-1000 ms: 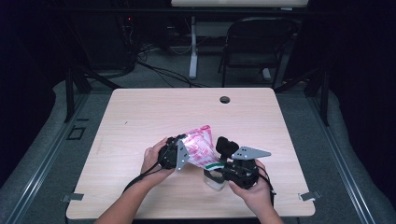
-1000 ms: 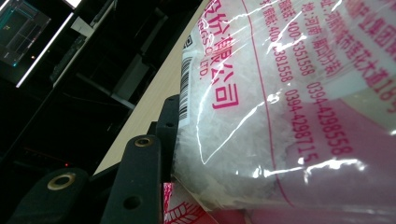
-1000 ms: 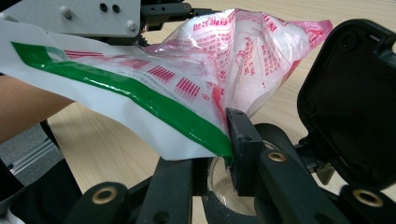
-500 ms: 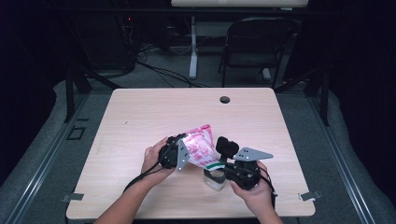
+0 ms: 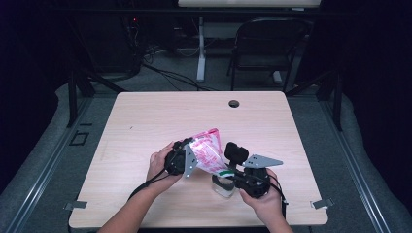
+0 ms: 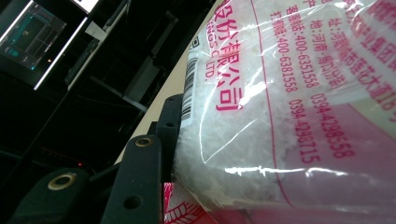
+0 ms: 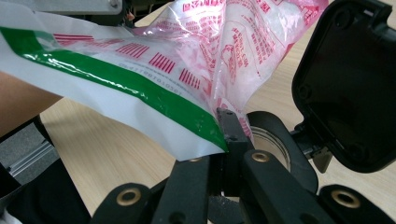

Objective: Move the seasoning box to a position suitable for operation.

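- The pink-printed bag (image 5: 208, 154) of white granules hangs tilted above the table (image 5: 145, 126) near its front edge, between both hands.
- The left gripper (image 5: 180, 158) clamps the bag's body, jaws partly apart around it.
- The right gripper (image 5: 232, 175) has just closed, pinching the bag's green-striped corner (image 7: 205, 126).
- Below it sits what looks like a clear jar (image 5: 222, 185), with a black flip lid (image 7: 350, 84) open.

The clear bag (image 5: 209, 154) in my black tools carries pink-red print, a black barcode and a green stripe on a white edge, white crystals show inside, and my desk (image 5: 145, 121) is pale wood-grain
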The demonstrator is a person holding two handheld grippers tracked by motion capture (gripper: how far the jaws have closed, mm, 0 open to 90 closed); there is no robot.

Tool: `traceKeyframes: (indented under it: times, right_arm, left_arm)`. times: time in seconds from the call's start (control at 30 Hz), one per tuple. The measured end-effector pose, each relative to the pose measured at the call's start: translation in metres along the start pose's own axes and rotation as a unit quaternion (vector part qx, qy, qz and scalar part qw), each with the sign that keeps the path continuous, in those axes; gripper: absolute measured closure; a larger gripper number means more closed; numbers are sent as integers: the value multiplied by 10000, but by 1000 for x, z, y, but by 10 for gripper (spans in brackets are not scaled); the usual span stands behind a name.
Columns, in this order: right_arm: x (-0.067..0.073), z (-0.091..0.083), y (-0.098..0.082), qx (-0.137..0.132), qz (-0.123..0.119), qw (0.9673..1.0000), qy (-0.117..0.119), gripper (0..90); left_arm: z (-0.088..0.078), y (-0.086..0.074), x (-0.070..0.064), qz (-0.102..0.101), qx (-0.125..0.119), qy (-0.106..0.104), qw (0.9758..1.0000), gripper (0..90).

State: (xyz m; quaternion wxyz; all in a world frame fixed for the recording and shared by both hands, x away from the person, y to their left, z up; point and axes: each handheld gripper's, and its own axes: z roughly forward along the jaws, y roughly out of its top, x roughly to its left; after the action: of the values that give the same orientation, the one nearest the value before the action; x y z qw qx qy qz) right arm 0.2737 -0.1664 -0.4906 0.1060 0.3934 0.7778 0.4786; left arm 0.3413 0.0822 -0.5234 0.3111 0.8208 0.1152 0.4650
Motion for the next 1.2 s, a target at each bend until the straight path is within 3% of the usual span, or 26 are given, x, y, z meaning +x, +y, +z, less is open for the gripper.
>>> traceKeyframes:
  times: [0.7, 0.97, 1.2]
  right_arm:
    - [-2, 2, -9, 70, 78, 9999, 11, 900]
    - [-3, 2, -12, 48, 113, 9999, -14, 900]
    - [-4, 2, -13, 80, 89, 9999, -44, 900]
  left_arm:
    - [-4, 5, -4, 454, -90, 285, 9985, 643]
    - [-4, 6, -6, 714, -64, 393, 9966, 643]
    - [-5, 6, -9, 794, -104, 463, 9957, 645]
